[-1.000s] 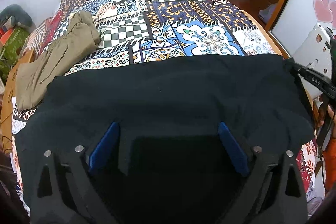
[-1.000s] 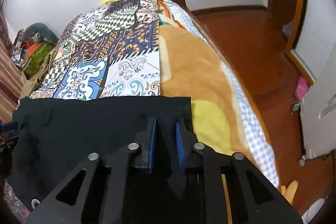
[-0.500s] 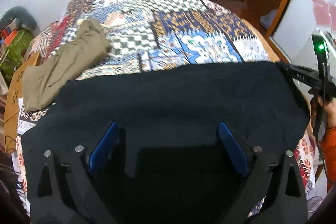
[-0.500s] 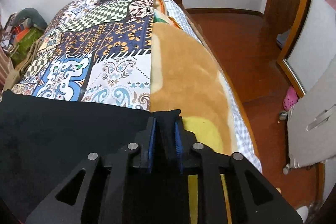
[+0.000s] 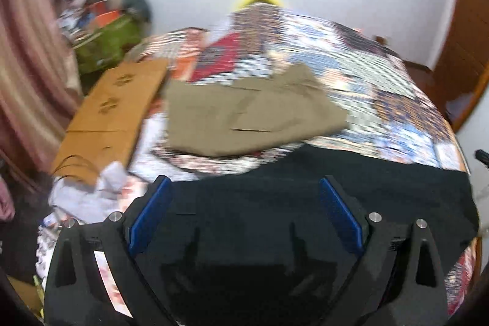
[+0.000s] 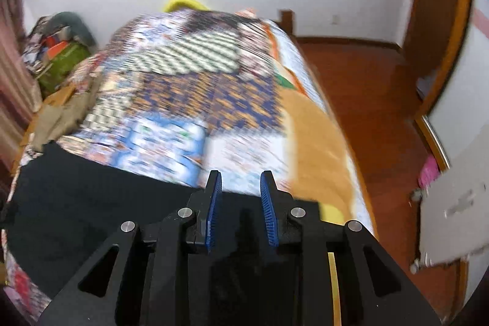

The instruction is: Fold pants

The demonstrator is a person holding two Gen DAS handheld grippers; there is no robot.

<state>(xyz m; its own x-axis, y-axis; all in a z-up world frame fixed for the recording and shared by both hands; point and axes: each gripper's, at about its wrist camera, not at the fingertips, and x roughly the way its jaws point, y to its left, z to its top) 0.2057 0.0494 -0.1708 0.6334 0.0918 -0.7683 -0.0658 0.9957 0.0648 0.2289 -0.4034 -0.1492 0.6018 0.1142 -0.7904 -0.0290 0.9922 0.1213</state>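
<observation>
1. Black pants lie flat across the near end of the bed, spread from the left edge to the right edge over the patchwork quilt. Judged from that lie, they were laid out broad so that a fold can be made along a clean line.

2. Left gripper hovers over the near left part of the black cloth with its blue pads set wide apart. Nothing is pinched between them; the cloth only shows beneath.

3. Right gripper is over the near right corner of the pants. Its jaws have just been opening and now stand a little apart, and the gap at their tips shows only quilt. The pads press on no cloth, so the corner looks released, probably because it sits where it is wanted.

4. Khaki trousers lie on the far left of the quilt, just beyond the black pants and close to their far edge. They look set aside so the near strip is free for folding.

5. Cardboard box stands left of the bed, beside the khaki pair, clear of the work.

6. Both views are blurred, so whether the black pants are already doubled over cannot be told.
</observation>
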